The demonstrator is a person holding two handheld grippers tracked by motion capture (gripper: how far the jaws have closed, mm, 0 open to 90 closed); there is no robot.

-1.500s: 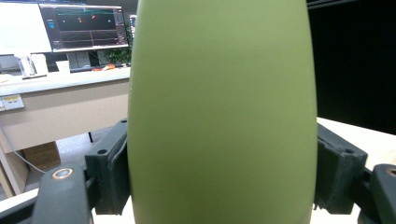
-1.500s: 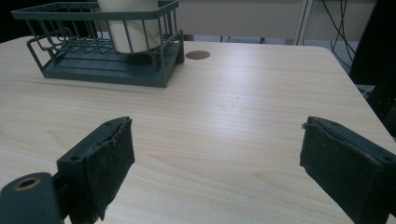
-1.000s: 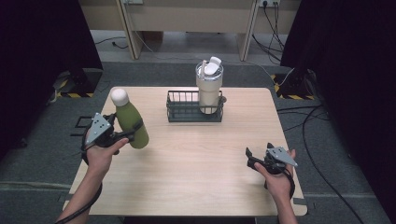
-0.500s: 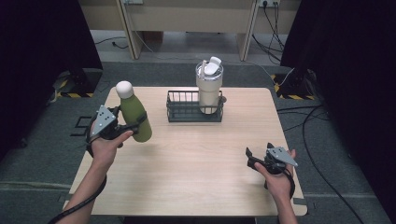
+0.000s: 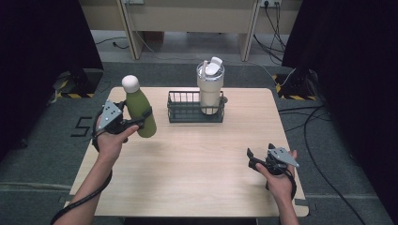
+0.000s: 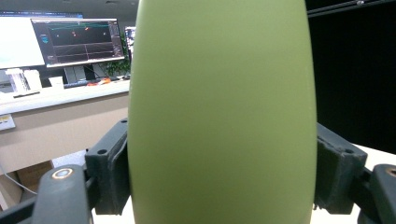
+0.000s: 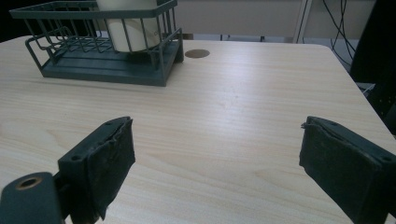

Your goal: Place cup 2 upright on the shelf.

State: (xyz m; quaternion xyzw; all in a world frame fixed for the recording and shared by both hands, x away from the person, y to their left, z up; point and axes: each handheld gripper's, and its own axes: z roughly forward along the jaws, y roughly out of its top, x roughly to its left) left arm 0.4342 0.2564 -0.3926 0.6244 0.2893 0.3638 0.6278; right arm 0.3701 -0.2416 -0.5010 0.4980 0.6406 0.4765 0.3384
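A: Start at the left. What does the bottle look like?

B: The green bottle (image 5: 140,112) has a matte olive body that narrows to a rounded white cap (image 5: 130,84). It leans a little, cap toward the far left corner of the table (image 5: 187,187). In the left gripper view its body (image 6: 219,116) stands between the two black jaws, which press on it from both sides.

A: So the left gripper has it?

B: Yes, the left gripper (image 5: 133,121) is clamped on the bottle's lower half and holds it clear of the wood, above the left edge of the table, nearer the far side.

A: What changed since the earlier frames?

B: The bottle and the left hand (image 5: 112,140) have moved toward the far edge and stand a bit higher; a second ago they were lower and nearer the person. The bottle is now just left of the wire basket (image 5: 187,111), not touching it.

A: And the middle?

B: The dark basket sits at the far edge, centre, with a cream tumbler (image 5: 210,91) upright in its right end, unmoved.

A: The right side?

B: The right gripper (image 5: 256,159) rests near the near right corner, jaws spread wide with bare table between them, where it was before.
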